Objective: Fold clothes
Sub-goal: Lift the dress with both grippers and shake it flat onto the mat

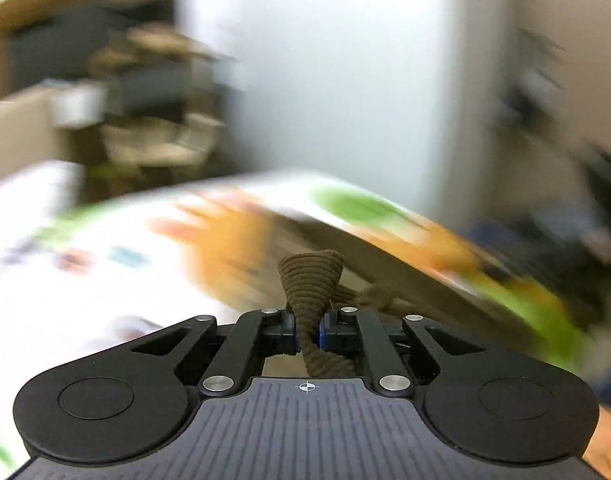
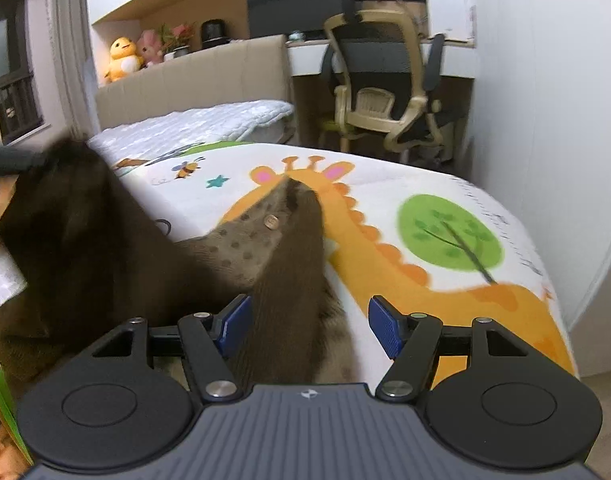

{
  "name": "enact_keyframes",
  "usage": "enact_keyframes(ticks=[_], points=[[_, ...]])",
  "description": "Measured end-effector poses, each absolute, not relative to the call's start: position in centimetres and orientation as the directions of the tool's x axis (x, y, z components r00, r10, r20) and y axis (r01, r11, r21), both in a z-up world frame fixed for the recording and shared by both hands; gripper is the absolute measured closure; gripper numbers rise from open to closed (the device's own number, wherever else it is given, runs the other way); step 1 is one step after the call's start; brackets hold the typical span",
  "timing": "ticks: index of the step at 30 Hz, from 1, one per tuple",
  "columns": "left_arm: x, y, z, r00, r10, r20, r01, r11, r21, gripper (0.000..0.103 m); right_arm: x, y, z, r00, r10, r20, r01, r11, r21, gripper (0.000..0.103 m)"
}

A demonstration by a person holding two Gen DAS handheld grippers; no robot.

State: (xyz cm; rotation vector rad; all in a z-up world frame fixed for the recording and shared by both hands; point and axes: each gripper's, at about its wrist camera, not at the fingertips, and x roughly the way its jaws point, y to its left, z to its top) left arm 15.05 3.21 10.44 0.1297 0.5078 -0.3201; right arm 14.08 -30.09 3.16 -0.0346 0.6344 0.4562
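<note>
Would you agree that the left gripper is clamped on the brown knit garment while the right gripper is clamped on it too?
Not quite: the right gripper is open, its pads apart around the brown knit garment, as the right wrist view shows. The left gripper is clamped on it.

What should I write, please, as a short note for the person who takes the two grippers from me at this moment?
Left gripper: shut on a ribbed edge of the brown garment, lifted; its view is blurred.
Right gripper: open, fabric lying between the fingers, not gripped.
The garment lies bunched, partly raised, on the giraffe-print mat.
Done: one edge picked up. No neat fold visible yet.
Left: grip a second edge with the right gripper, spread, fold.
</note>
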Motion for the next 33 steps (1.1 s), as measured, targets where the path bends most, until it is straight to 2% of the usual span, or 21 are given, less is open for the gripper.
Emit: enact_keyframes(ticks=[2, 4, 6, 9, 10, 14, 15, 16, 18, 21, 23, 25, 26, 28, 30, 32, 33], points=[[17.9, 7.9, 11.5, 0.885, -0.118, -0.450, 0.163, 0.985, 0.064, 0.095, 15.7, -28.3, 2.8, 0.679, 0.413, -0.607, -0.455, 0.886, 0.094, 0.038], [20.1, 11.9, 11.5, 0.901, 0.014, -0.433, 0.020, 0.997, 0.075, 0.095, 17.1, -26.0, 1.6, 0.650, 0.377, -0.660, -0.487, 0.873, 0.020, 0.038], [21.1, 14.6, 10.4, 0.891, 0.072, -0.449, -0.049, 0.997, 0.063, 0.095, 18.6, -23.6, 0.4, 0.620, 0.334, -0.709, -0.520, 0.853, -0.053, 0.039], [22.3, 18.4, 8.4, 0.864, 0.132, -0.485, -0.128, 0.991, 0.041, 0.095, 19.3, -20.8, -0.3, 0.654, 0.242, -0.717, -0.582, 0.767, -0.272, 0.079], [22.7, 19.7, 7.7, 0.854, 0.151, -0.498, -0.155, 0.987, 0.034, 0.095, 19.4, -20.2, -0.3, 0.679, 0.211, -0.703, -0.589, 0.728, -0.350, 0.091], [23.9, 23.3, 5.2, 0.823, 0.198, -0.532, -0.222, 0.975, 0.019, 0.095, 23.0, -20.5, 2.1, 0.823, 0.095, -0.560, -0.464, 0.679, -0.568, 0.092], [24.1, 23.5, 4.9, 0.826, 0.196, -0.529, -0.222, 0.975, 0.015, 0.095, 24.4, -20.9, 2.4, 0.854, 0.057, -0.516, -0.414, 0.675, -0.611, 0.096], [24.3, 23.7, 4.7, 0.830, 0.193, -0.523, -0.222, 0.975, 0.007, 0.095, 26.0, -21.3, 2.6, 0.879, 0.021, -0.477, -0.366, 0.672, -0.644, 0.096], [24.6, 23.9, 4.2, 0.837, 0.189, -0.513, -0.223, 0.975, -0.003, 0.095, 29.7, -22.9, 1.9, 0.889, -0.051, -0.454, -0.293, 0.700, -0.651, 0.097], [25.4, 23.2, 2.8, 0.823, 0.227, -0.520, -0.229, 0.972, 0.062, 0.094, 34.4, -25.0, -1.3, 0.854, -0.149, -0.498, -0.238, 0.740, -0.629, 0.097], [26.2, 23.3, 1.3, 0.807, 0.250, -0.535, -0.236, 0.967, 0.096, 0.094, 36.2, -26.4, -3.4, 0.808, -0.154, -0.569, -0.257, 0.777, -0.575, 0.097], [26.4, 23.3, 0.6, 0.795, 0.249, -0.554, -0.235, 0.967, 0.099, 0.092, 36.2, -27.3, -3.6, 0.802, -0.127, -0.584, -0.255, 0.811, -0.527, 0.095], [26.3, 23.2, 0.7, 0.792, 0.249, -0.558, -0.236, 0.967, 0.097, 0.086, 35.9, -27.7, -3.3, 0.807, -0.118, -0.579, -0.244, 0.826, -0.509, 0.092], [25.6, 23.0, 1.3, 0.792, 0.243, -0.560, -0.239, 0.967, 0.082, 0.077, 35.1, -28.8, -1.8, 0.831, -0.117, -0.543, -0.197, 0.852, -0.485, 0.062], [24.2, 23.0, 2.5, 0.800, 0.224, -0.557, -0.252, 0.967, 0.026, 0.048, 33.5, -30.2, 0.3, 0.858, -0.089, -0.505, -0.162, 0.888, -0.431, 0.052], [22.3, 23.1, 3.6, 0.812, 0.171, -0.558, -0.249, 0.966, -0.066, 0.039, 31.1, -31.7, 2.4, 0.865, -0.012, -0.502, -0.182, 0.924, -0.335, 0.049], [21.3, 22.7, 3.9, 0.815, 0.136, -0.563, -0.230, 0.968, -0.099, 0.033, 29.6, -32.3, 3.0, 0.858, 0.042, -0.511, -0.217, 0.933, -0.286, 0.044]])
